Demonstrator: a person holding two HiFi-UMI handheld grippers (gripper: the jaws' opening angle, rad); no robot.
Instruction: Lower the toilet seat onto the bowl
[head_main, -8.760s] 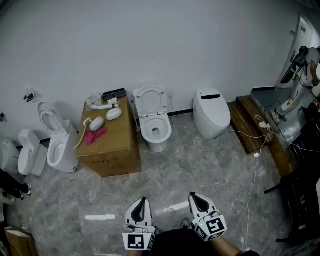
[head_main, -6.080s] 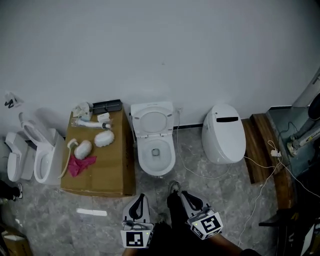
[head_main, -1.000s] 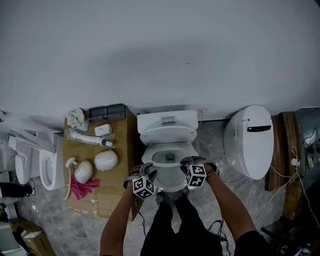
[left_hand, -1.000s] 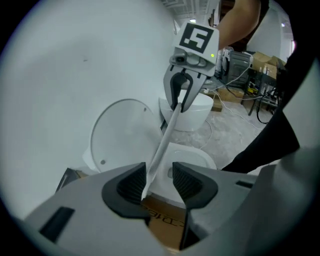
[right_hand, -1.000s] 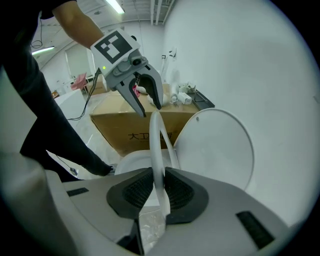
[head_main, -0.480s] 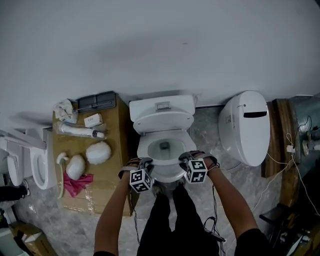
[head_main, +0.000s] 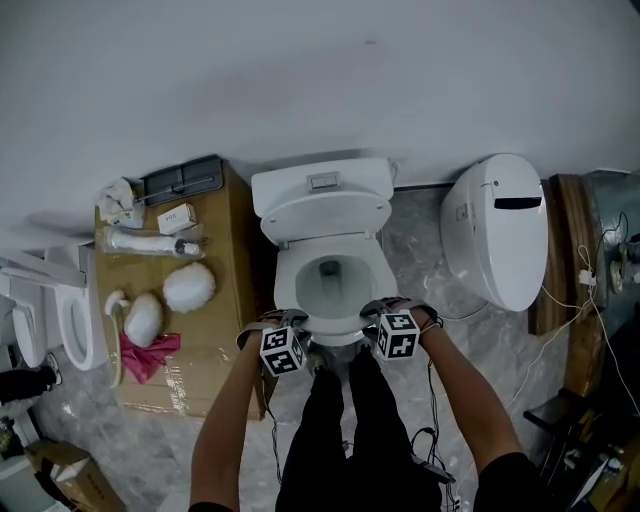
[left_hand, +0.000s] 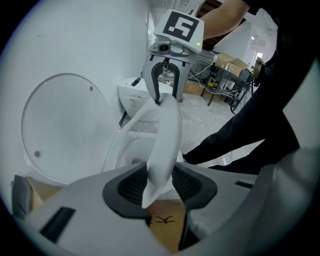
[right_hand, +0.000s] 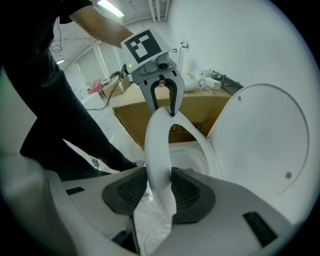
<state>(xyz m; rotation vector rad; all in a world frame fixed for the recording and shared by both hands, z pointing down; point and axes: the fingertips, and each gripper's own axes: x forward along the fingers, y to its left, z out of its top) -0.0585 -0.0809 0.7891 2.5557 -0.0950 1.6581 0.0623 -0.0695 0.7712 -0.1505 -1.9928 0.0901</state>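
Toilet seat (head_main: 287, 287) sits low over the bowl (head_main: 312, 262), hinged at the back. Its front rim is held on both sides: left gripper (left_hand: 160, 181) on one front corner, right gripper (right_hand: 159, 186) on the other. Both sets of jaws have just been opening, w/ the rim between the pads in each gripper view. Pads look to be touching the plastic on both faces, so I read it as a light grip, not a firm one. Can't tell from the head view whether the seat's underside meets the bowl yet; the gripper views suggest a gap.

What could go wrong:
- Seat drops. If the jaws open further before the seat is down, it falls the rest of the way and slams the porcelain. Rim is glossy and tapers toward the edge, so it prob slips out easily.
- Uneven release. One side lets go first, the other holds, and the seat twists on its hinges.
- Pinched jaw. One jaw of each gripper is under the rim. Lowering fully w/o pulling out traps it between seat and bowl, or leaves the seat propped up.
- Lid (head_main: 322, 215) stands up against the tank. A hard slam could jolt it fwd onto the grippers.

Safest, imo: ease down, then release both sides together.
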